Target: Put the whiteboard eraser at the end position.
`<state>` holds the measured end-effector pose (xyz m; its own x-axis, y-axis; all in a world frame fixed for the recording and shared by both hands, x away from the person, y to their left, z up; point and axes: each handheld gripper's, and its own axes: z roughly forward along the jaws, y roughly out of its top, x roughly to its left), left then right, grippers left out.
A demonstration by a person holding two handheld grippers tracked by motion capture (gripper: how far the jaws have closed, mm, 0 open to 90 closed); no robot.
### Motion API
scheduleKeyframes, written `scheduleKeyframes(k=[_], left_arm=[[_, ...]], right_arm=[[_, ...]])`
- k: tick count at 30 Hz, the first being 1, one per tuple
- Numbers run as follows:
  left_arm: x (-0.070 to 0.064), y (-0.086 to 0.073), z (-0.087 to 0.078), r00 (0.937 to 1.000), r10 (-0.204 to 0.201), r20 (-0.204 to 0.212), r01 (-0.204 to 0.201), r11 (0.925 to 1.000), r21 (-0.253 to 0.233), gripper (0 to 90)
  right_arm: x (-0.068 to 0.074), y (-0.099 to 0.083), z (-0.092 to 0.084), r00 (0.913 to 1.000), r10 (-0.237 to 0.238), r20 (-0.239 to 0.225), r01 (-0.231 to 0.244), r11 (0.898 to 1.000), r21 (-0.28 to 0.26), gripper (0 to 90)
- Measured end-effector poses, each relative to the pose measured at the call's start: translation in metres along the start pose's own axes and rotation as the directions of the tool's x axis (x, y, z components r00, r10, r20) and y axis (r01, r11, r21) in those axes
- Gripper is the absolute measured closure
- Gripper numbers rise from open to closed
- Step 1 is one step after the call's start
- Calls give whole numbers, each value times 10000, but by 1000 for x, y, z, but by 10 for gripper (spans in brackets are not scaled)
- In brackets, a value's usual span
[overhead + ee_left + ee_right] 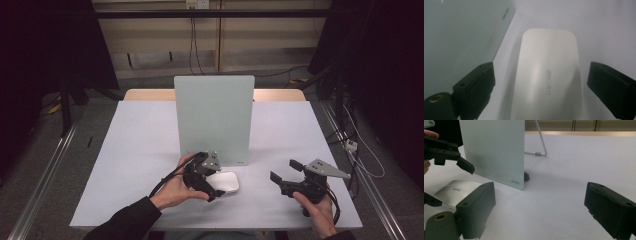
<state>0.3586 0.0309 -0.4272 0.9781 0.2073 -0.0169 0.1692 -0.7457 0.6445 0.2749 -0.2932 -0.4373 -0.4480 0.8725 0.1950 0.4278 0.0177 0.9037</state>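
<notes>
Lower middle of the high view: my left gripper [216, 186] stands spread around the white eraser [225, 181], pads clear of its sides | eraser flat on the table [145, 150], just beside the upright glass board [214, 117] | lower right: my right gripper [283, 173] gapes empty

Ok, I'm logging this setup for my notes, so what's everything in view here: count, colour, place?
white eraser: one, white, on the table before the board, between the left claw's open jaws, untouched.
glass board: one, pale green, upright mid-table on a wire stand.
table: one, white top, wooden far edge.
cables: several, dark, on the back wall and the floor.
left claw: one, black, over the eraser, open.
right claw: one, black, at the table's right front, open, empty.
</notes>
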Motion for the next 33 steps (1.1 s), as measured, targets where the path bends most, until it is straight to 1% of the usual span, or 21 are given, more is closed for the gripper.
scheduleKeyframes(k=[4,6,7,8,9,10,13,16,17,18,19,21,22,23,24,25,27,28,30,31,33], left_arm=[[2,0,-7,9996,-286,-37,284,9991,-325,64],[2,-1,-11,9987,-477,-198,467,9978,-478,67],[2,-2,-12,9974,-607,-383,579,9958,-716,69],[1,-3,-14,9949,-760,-668,710,9948,-735,68],[3,-4,-15,9956,-802,-478,755,9927,-938,66],[3,-5,-17,9950,-849,-523,791,9913,-1051,67],[4,-8,-23,9915,-1086,-717,973,9846,-1455,67],[5,-12,-33,9883,-1233,-896,1064,9790,-1737,68],[6,-14,-36,9850,-1366,-1054,1157,9762,-1835,68],[7,-17,-39,9830,-1422,-1163,1191,9752,-1864,68],[7,-20,-42,9778,-1692,-1238,1411,9679,-2082,68],[10,-28,-49,9649,-2120,-1552,1731,9572,-2318,68],[11,-32,-52,9594,-2323,-1601,1897,9512,-2433,66],[12,-37,-55,9552,-2501,-1584,2050,9448,-2558,65],[12,-41,-58,9520,-2621,-1583,2150,9403,-2640,65],[13,-45,-62,9483,-2672,-1713,2172,9398,-2638,67],[13,-53,-68,9355,-2869,-2062,2259,9345,-2753,65],[13,-57,-70,9295,-2997,-2150,2340,9297,-2844,65],[13,-66,-75,9182,-3205,-2329,2496,9244,-2884,65],[13,-71,-77,9133,-3270,-2429,2543,9235,-2871,65],[12,-80,-82,9046,-3445,-2509,2656,9162,-3001,65]], right_arm=[[0,0,0,10000,7,5,-7,10000,9,95],[0,0,0,10000,-4,4,4,10000,12,94],[0,0,0,10000,-2,5,2,10000,10,94],[0,0,0,10000,6,-4,-6,10000,24,95],[1,0,1,10000,4,-6,-4,10000,26,95],[1,0,1,10000,7,-2,-7,10000,33,95],[1,0,2,10000,-13,-8,13,10000,39,94],[2,-1,2,10000,-8,-17,8,10000,85,94],[2,-1,2,10000,-26,-18,26,10000,82,94],[2,-1,2,10000,-25,-13,25,10000,90,94],[2,-1,2,10000,-18,-8,18,10000,90,95],[2,-1,2,10000,-17,22,16,10000,86,94],[2,-1,2,10000,-14,14,14,10000,83,94],[2,-1,2,10000,-36,19,36,10000,87,95],[2,-1,2,10000,-38,25,38,10000,89,94],[2,-1,2,10000,-43,29,42,10000,90,94],[2,-1,2,10000,-56,43,55,9999,107,93],[2,-1,2,10000,-32,45,31,9999,114,93],[2,-1,2,10000,-45,80,44,9999,128,93],[2,-1,2,10000,-48,80,47,9999,126,93],[2,-1,2,9999,-47,110,46,9999,134,93]])
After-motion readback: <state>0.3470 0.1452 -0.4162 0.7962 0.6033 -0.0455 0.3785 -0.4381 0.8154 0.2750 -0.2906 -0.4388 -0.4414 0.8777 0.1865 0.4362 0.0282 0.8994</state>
